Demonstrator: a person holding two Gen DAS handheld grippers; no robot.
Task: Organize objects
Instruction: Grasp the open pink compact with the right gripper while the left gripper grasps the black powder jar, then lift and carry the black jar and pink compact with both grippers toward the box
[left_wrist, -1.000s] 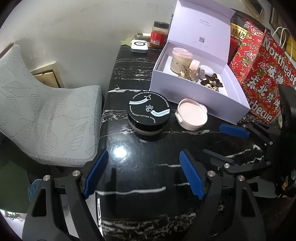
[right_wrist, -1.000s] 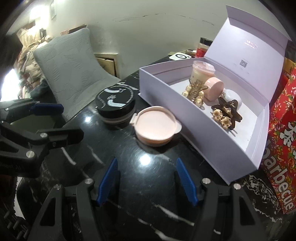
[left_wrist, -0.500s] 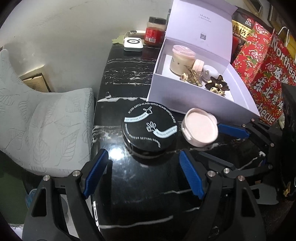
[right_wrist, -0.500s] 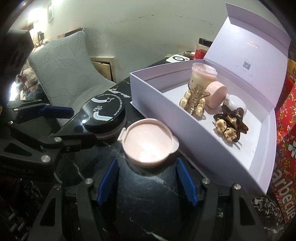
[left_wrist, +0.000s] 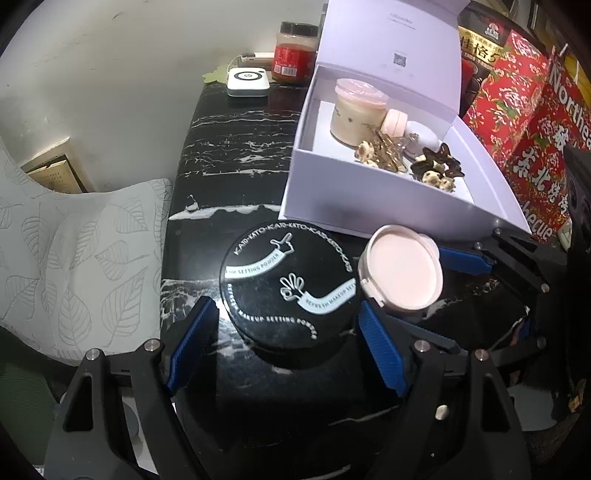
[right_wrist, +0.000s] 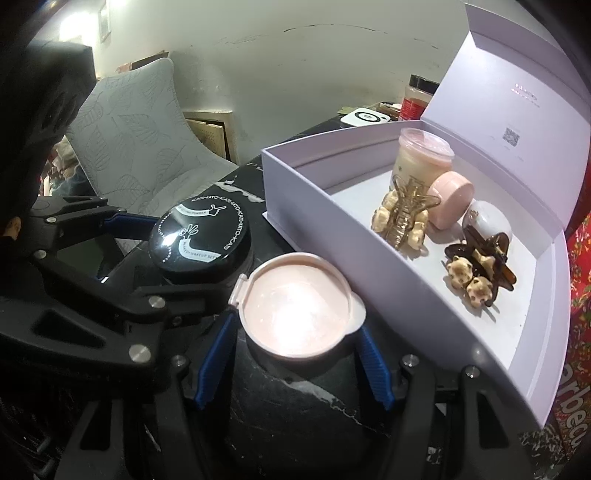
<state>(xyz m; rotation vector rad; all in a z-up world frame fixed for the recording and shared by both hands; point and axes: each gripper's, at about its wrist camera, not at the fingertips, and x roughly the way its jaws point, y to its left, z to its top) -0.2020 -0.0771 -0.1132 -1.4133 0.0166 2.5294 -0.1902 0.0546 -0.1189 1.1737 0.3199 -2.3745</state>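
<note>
A black round setting-powder jar (left_wrist: 288, 284) stands on the black marble table (left_wrist: 236, 147) between the open jaws of my left gripper (left_wrist: 284, 350); it also shows in the right wrist view (right_wrist: 201, 240). A pink round compact (right_wrist: 297, 314) sits right beside it, between the open jaws of my right gripper (right_wrist: 293, 363), and shows in the left wrist view (left_wrist: 402, 273). The open lilac gift box (right_wrist: 314, 206) behind them holds a pink-lidded jar (right_wrist: 419, 155), a small pink pot (right_wrist: 450, 199) and hair clips (right_wrist: 404, 216).
A red-labelled jar (left_wrist: 295, 55) and a white square device (left_wrist: 247, 81) stand at the table's far end. A red printed bag (left_wrist: 532, 122) stands right of the box. A grey leaf-pattern cushion (left_wrist: 74, 266) lies left of the table.
Both grippers have moved forward: the black jar now lies between the left fingers and the pink compact between the right fingers. Both jaws stay open.
</note>
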